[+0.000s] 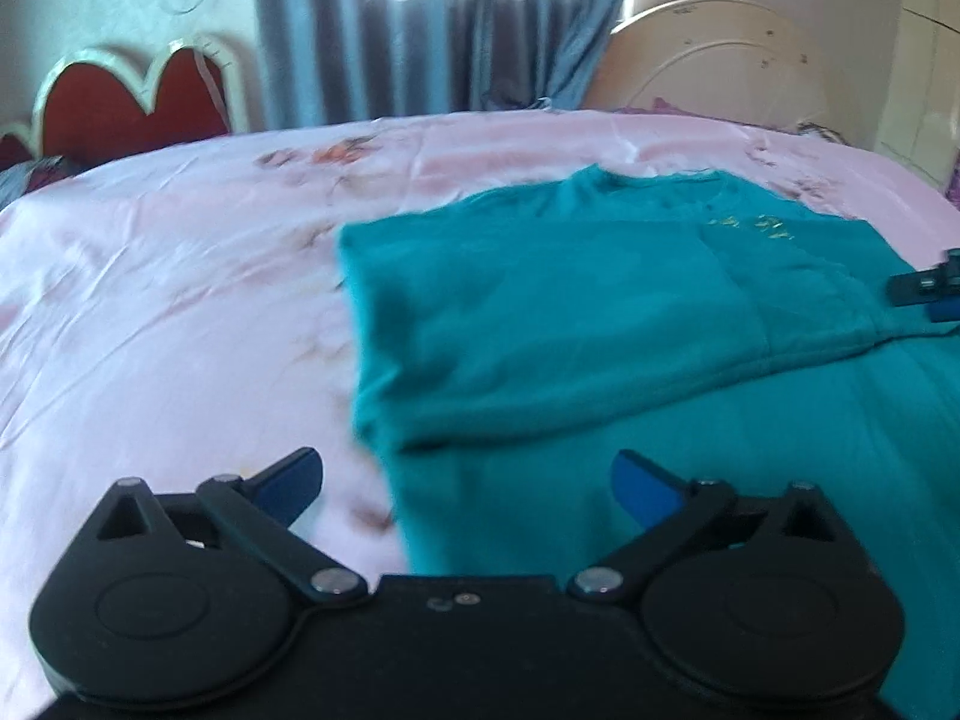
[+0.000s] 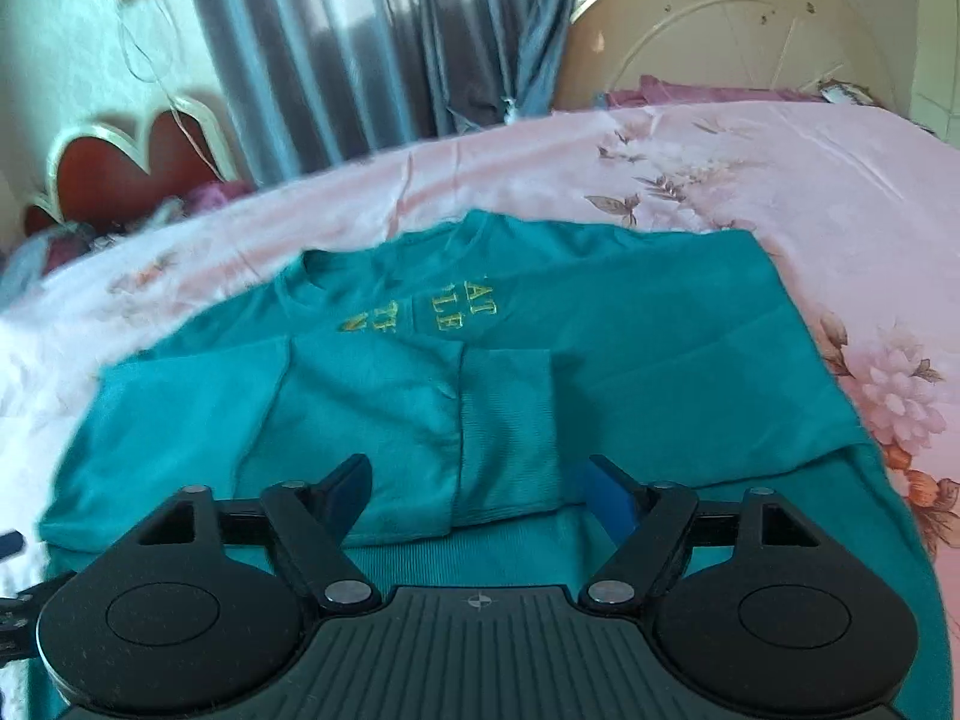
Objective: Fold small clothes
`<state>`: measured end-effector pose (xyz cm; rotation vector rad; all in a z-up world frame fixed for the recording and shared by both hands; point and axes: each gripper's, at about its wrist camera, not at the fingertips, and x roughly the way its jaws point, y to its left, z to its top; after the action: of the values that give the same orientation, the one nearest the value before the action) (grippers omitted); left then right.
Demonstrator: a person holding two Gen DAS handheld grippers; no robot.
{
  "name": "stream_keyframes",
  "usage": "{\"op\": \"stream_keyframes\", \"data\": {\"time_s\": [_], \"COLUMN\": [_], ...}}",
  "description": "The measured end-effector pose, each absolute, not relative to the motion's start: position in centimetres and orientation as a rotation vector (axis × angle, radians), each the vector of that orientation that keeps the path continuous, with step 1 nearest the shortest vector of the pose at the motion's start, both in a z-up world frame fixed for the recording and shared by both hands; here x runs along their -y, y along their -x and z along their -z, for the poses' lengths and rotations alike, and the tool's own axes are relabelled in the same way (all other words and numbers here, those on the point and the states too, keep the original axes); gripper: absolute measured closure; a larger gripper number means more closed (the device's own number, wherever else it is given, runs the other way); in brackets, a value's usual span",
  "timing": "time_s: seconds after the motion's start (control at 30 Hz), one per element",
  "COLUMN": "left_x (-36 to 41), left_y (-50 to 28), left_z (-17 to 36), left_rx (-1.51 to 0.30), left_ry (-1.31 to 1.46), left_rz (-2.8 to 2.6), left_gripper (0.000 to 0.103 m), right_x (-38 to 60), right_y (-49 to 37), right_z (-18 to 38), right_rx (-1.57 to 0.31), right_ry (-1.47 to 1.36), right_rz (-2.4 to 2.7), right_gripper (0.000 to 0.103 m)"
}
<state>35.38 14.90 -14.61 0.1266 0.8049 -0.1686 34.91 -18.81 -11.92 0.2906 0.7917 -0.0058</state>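
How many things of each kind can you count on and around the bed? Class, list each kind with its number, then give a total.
Teal sweatshirt: 1
Pink floral bedsheet: 1
Grey-blue curtain: 1
Grippers: 2, left gripper and right gripper, both open
Total: 5
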Motion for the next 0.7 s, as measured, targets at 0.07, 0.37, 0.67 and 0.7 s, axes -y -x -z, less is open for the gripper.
{"op": "stream_keyframes", "data": {"time_s": [0.07, 0.37, 0.67, 0.7], "left_x": [-15.4, -17.0, -17.7, -17.8], "left_y": [-34.0, -25.6, -19.2, -18.7], "left_z": [14.6, 14.3, 14.1, 14.1], "left_rx": [-0.816, -0.907, -0.947, -0.952], "left_ry": [-0.122, 0.084, 0.266, 0.295], "left_rz": [0.145, 0.166, 0.176, 0.189], "left_gripper": [0.004, 0.027, 0.052, 0.052], "right_x": [20.1, 29.7, 37.9, 38.4], "right_y": [-33.5, -24.1, -15.0, -14.1], "right_z": [11.7, 12.7, 13.8, 14.1], "right_rx": [-0.795, -0.839, -0.848, -0.852], "right_ry": [-0.292, -0.376, -0.527, -0.558], "right_rz": [-0.007, 0.01, 0.01, -0.003], "right_gripper": [0.027, 0.043, 0.043, 0.043]}}
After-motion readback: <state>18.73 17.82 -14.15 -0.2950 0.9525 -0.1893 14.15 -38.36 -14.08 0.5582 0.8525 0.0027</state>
